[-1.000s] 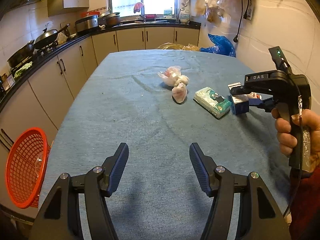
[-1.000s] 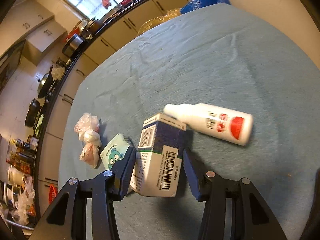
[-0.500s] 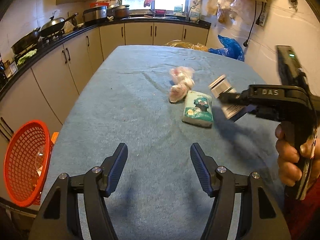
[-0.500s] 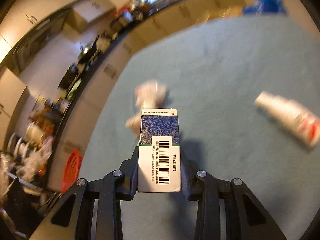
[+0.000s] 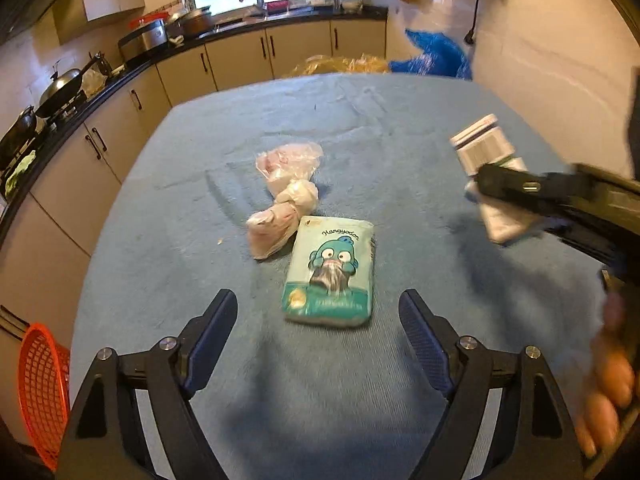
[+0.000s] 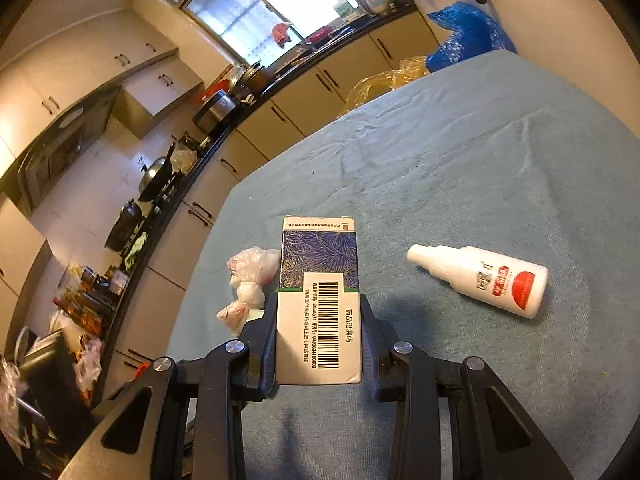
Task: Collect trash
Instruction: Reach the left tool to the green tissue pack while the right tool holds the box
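Right gripper (image 6: 319,328) clamping barcoded box (image 6: 318,304), tissue pack (image 5: 330,272) reading "Hangyodon"

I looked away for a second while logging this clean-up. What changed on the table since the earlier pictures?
The right hand-held gripper closed on the blue-and-white barcoded medicine box and lifted it off the blue tablecloth. The left hand-held gripper has just been opening, nothing between its jaws, and moved toward the teal cartoon tissue pack. The white spray bottle and knotted plastic bags stayed put.
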`<move>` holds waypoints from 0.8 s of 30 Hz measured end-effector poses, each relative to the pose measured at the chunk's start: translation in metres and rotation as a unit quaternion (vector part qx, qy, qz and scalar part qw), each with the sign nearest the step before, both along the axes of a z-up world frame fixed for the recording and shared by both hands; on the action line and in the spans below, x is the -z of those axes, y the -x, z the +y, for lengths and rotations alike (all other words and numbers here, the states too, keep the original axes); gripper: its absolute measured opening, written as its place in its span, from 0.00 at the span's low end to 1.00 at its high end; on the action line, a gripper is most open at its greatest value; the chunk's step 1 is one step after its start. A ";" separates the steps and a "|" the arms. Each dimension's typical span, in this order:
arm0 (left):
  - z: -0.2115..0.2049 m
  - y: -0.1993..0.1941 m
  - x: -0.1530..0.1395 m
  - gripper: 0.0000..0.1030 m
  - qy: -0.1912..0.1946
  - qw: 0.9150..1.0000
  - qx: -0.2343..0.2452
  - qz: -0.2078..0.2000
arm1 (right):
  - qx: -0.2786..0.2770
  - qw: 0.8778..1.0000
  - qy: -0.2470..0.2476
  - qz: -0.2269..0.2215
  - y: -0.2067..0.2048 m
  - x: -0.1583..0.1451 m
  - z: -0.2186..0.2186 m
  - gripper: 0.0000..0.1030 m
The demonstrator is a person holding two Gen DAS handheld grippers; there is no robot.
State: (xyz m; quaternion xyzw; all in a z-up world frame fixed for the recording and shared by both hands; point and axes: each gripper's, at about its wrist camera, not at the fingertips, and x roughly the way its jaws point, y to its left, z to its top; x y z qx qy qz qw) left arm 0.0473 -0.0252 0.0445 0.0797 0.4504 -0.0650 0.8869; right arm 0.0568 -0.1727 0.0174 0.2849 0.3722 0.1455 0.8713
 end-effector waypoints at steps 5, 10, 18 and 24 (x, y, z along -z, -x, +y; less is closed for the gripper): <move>-0.006 -0.025 0.021 0.79 -0.008 1.000 -0.010 0.019 | -0.001 1.000 -0.013 0.010 -0.001 0.003 -0.003 0.36; -0.001 -0.033 0.031 0.70 0.013 0.999 -0.016 0.025 | -0.005 1.000 -0.005 0.010 -0.002 0.001 0.001 0.36; 0.016 -0.018 0.033 0.44 0.053 0.998 -0.016 0.010 | -0.019 0.999 0.037 0.003 -0.002 0.001 0.018 0.36; 0.043 0.018 0.021 0.44 0.088 0.995 -0.031 -0.045 | -0.043 0.995 0.085 -0.017 0.002 -0.001 0.037 0.36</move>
